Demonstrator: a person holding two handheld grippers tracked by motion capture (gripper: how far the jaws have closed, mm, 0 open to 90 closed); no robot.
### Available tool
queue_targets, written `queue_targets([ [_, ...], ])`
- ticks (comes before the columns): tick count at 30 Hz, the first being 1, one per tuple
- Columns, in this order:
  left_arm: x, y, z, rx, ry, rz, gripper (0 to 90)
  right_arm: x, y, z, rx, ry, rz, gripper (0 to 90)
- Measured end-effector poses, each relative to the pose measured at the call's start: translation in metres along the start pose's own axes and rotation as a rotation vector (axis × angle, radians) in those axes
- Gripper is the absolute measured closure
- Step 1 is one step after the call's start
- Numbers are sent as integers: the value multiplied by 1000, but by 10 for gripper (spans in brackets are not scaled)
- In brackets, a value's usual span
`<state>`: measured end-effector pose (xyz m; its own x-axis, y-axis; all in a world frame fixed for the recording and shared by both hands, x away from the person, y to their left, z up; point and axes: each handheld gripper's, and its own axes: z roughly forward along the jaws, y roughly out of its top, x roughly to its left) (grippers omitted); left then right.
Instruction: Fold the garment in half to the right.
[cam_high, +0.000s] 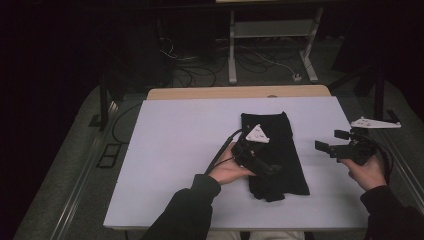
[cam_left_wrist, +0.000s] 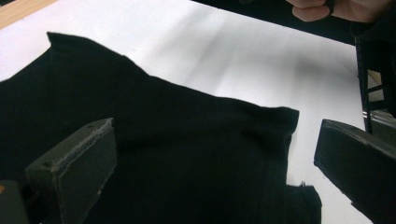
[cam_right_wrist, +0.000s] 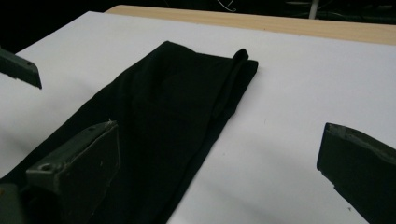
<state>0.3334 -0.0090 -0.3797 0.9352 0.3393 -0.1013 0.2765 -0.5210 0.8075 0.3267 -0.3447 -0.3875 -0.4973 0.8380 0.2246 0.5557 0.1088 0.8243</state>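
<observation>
left hand (cam_high: 227, 170): nearest the near edge of the tabletop, sleeve coming in from below, holding the left gripper.
left gripper (cam_high: 265, 167): low over the near end of the black cloth, jaws spread wide with nothing between them; in the left gripper view one jaw sits over the cloth, the other past its edge over bare board.
black cloth (cam_high: 275, 150): folded into a long strip, lying flat right of the tabletop's middle, running from the near edge toward the far edge.
right gripper (cam_high: 332, 142): held above the right edge, apart from the cloth, jaws wide apart and empty.
right hand (cam_high: 367, 172): at the right edge.
tabletop (cam_high: 175, 150): white board.
</observation>
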Motion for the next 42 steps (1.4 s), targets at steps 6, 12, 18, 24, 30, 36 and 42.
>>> queue_targets([
  [6,3,-8,-11,-31,-5,-17,0,4,-7,-5,-4,9,-5,0],
  [12,8,-16,-21,-37,18,-24,0,7,-15,-9,-3,15,-5,0],
  [18,10,-24,-33,-45,43,-24,0,10,-22,-13,-3,17,-6,0],
  [24,13,-34,-43,-65,68,-41,0,10,-30,-16,-5,14,-2,0],
  [30,14,-45,-53,-69,82,-49,0,12,-35,-22,-4,9,-8,0],
  [36,16,-57,-68,-86,95,-76,0,12,-43,-24,-2,18,-9,0],
  [42,18,-67,-84,-101,127,-92,0,13,-52,-27,-5,7,-14,0],
])
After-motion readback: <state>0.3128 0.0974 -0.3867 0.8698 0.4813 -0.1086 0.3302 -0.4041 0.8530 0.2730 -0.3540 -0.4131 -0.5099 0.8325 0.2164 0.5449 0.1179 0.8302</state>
